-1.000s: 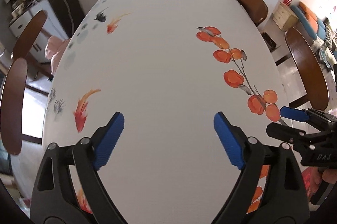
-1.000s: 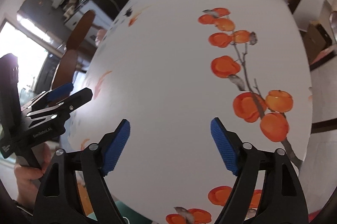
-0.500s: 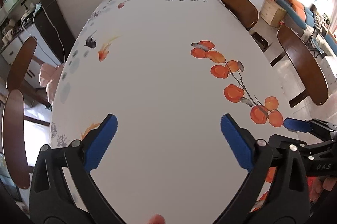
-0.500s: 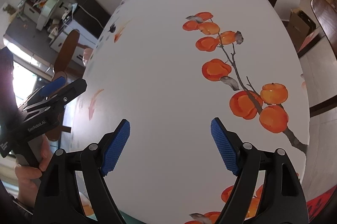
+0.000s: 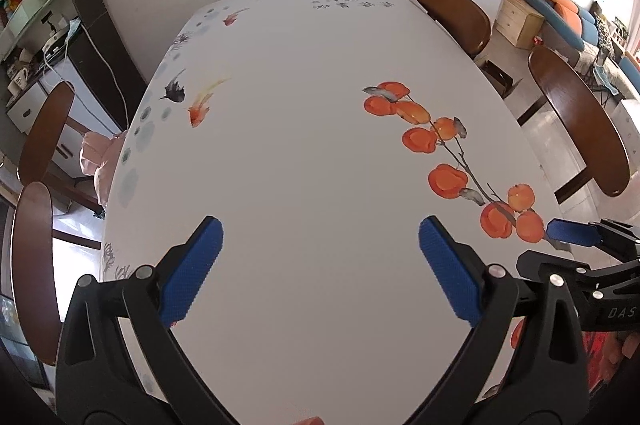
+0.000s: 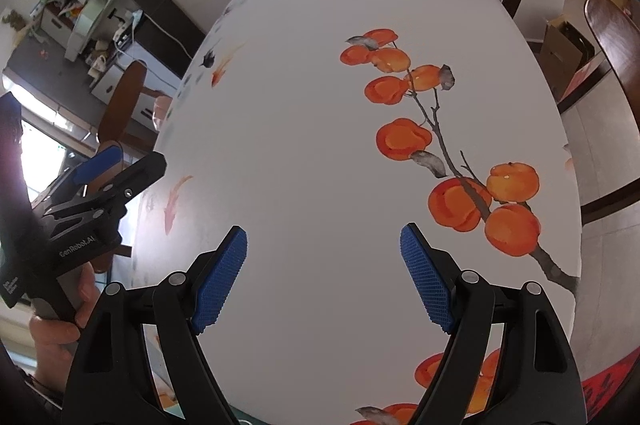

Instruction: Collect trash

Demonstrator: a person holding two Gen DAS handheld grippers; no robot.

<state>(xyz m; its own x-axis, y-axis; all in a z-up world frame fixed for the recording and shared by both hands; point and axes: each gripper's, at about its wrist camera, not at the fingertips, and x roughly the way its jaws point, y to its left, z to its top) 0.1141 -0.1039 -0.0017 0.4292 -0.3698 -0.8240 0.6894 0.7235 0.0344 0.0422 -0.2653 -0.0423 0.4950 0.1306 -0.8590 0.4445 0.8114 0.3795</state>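
Table (image 5: pixel 304 153), white cloth printed with orange fruit and goldfish, filled both views; no trash lay anywhere on the part of it that showed. Left gripper (image 5: pixel 320 265) hung over the near end with its blue pads spread as wide as they go and nothing between them; compared with a second before, the pads had parted a little further and the view had pulled back, so that more of the far end, the wall and the wooden chairs (image 5: pixel 452 13) came into sight. Right gripper (image 6: pixel 324 277) also stood apart over bare cloth, less widely, holding nothing, its gap unchanged from a second earlier though its view had rolled slightly. Each gripper showed at the edge of the other's view, the left one with a hand (image 6: pixel 60 321) on its grip. Trash itself could not be located: none on the cloth, none in either gripper, and no bin or bag in sight. Judgement: both hands empty and backed off over a bare table suggests either the collecting here was finished or the next piece lay outside these views.
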